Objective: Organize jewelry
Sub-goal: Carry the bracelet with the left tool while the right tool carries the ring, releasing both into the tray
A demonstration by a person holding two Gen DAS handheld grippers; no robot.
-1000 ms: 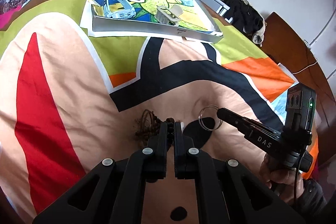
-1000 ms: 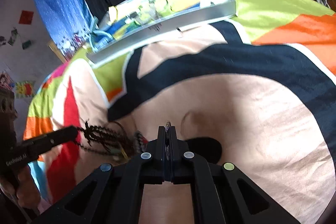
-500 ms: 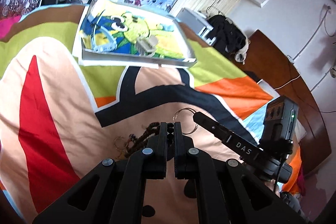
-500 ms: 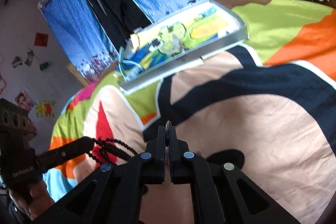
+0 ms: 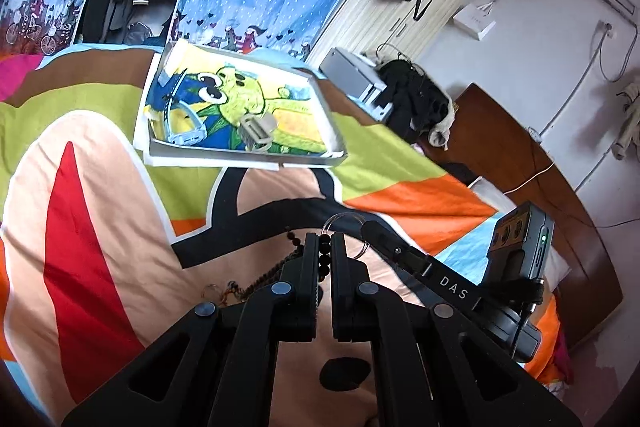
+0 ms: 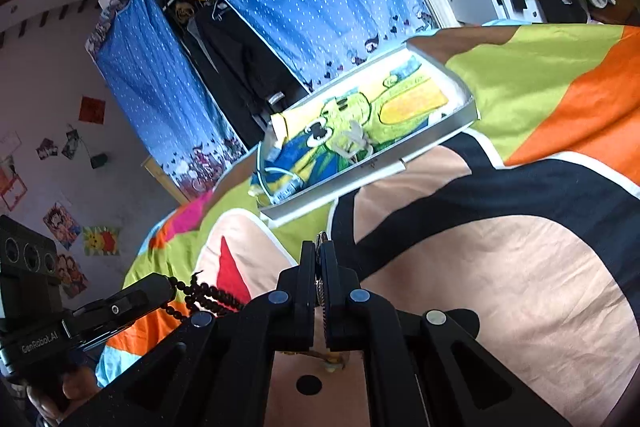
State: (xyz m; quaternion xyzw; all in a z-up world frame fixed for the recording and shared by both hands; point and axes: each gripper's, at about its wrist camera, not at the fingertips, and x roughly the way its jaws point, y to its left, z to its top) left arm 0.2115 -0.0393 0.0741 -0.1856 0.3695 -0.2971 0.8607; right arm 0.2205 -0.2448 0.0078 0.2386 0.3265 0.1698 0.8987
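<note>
Two pieces already lie in the tray (image 5: 256, 157), while the left tool (image 5: 325, 251) pinches the bead string (image 5: 264, 273) and the right tool (image 6: 319, 255) pinches the ring (image 5: 347, 231), both well short of the tray.

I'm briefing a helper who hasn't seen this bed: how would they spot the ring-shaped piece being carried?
Start at the shallow tray with the green cartoon picture on the colourful bedspread. Nearer than it, two black grippers hang above the cloth. The right gripper pinches a thin, clear, silvery bangle, one plain hoop, unlike the string of dark beads trailing from the left gripper.
</note>
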